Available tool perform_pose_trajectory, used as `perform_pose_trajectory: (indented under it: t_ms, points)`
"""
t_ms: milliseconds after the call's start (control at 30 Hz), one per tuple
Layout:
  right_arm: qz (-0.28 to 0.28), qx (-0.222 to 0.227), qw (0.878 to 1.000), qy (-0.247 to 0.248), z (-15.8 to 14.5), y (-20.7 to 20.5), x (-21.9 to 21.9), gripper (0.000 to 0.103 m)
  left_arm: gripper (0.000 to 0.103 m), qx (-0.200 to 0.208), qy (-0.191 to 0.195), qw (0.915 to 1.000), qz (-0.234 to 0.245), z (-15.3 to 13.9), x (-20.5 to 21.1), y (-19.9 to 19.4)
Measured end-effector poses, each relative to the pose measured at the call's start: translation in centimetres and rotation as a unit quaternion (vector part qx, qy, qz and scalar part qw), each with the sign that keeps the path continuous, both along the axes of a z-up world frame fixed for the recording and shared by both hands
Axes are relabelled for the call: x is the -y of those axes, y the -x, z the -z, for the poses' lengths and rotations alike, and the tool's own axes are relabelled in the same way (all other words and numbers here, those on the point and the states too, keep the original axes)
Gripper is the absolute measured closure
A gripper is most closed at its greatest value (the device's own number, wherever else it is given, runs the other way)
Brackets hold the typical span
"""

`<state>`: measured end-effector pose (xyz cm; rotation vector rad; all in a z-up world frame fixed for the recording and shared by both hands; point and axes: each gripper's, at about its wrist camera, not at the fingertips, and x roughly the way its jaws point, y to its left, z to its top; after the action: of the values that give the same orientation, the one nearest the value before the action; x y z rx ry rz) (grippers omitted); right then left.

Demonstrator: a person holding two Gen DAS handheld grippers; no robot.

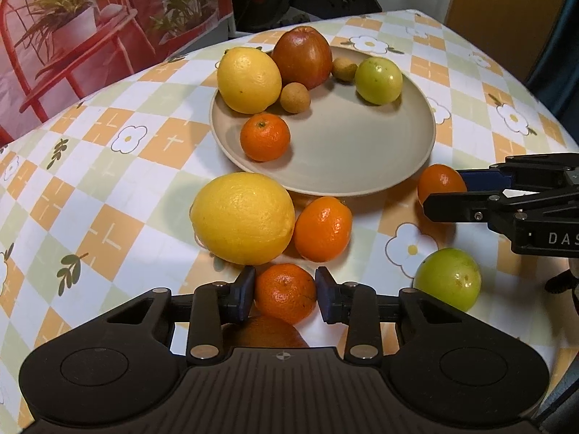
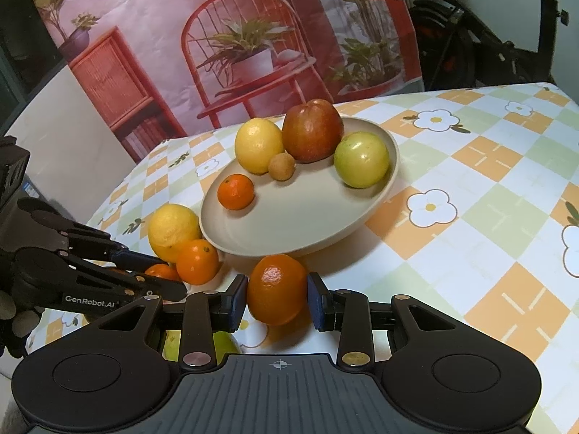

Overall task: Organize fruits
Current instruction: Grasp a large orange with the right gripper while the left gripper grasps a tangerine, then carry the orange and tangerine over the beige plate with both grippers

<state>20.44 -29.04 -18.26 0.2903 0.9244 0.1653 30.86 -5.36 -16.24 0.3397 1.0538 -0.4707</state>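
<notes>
Left wrist view: noted left gripper [image 1: 286, 293] closed partway on a mandarin [image 1: 285, 302], pads pressed to both its sides, near the frame's 6 o'clock; could not tell whether lifted or resting on the tablecloth [image 1: 108, 188]. Saw right gripper [image 1: 446, 191] reaching in from 3 o'clock, fingers pinched on a second mandarin [image 1: 438, 180] just off the plate [image 1: 362, 159] at its 5 o'clock rim. Confirmed same grip in right wrist view: right gripper [image 2: 277, 296] narrowed onto that mandarin [image 2: 277, 291], both pads touching peel, plate straight ahead at 12 o'clock.

Judged both grips as pick-ups for loading onto the plate. Found fruit crowding the plate's far arc from 8 to 2 o'clock, which left the bare near half for newcomers.

Counted on plate:
- 1 lemon [image 1: 249, 79] at 10 o'clock
- 1 red apple [image 1: 302, 56] at 12
- 1 green fruit [image 1: 378, 80] at 2
- 1 small mandarin [image 1: 265, 137] at 8
- 2 little brown round fruits [image 1: 295, 97] [image 1: 343, 68], type not clear

Counted off plate:
- 1 big lemon [image 1: 242, 218] at plate's 7 o'clock
- 1 loose mandarin [image 1: 322, 228] touching it, at 6
- 1 loose green fruit [image 1: 447, 278] at 4
- 2 gripped mandarins

Totalled 4 mandarins, 2 lemons, 2 green, 1 apple, 2 brown: 11 fruits, 6 placed, 5 not yet
</notes>
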Motion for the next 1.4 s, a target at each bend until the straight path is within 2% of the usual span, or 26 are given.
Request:
perform_pose_trajectory:
  t_ms: [600,933,1200,1400]
  points:
    - [0.010,0.018,1.000,0.010,-1.2,0.1,1.0,0.071,0.066,0.037,0.052,0.9977,0.021,-3.6,0.6,1.5]
    - [0.008,0.028,0.999,0.024,-1.8,-0.6,1.8,0.071,0.066,0.054,0.075,0.9956,0.012,-4.6,1.0,-0.1]
    - [-0.005,0.039,0.998,0.045,-2.1,-2.5,2.3,0.071,0.066,0.058,0.076,0.9954,0.004,-4.0,1.9,-2.5]
    - [-0.016,0.038,0.997,0.059,-1.7,-4.5,2.7,0.071,0.066,0.039,0.069,0.9968,0.008,-2.7,3.0,-4.2]
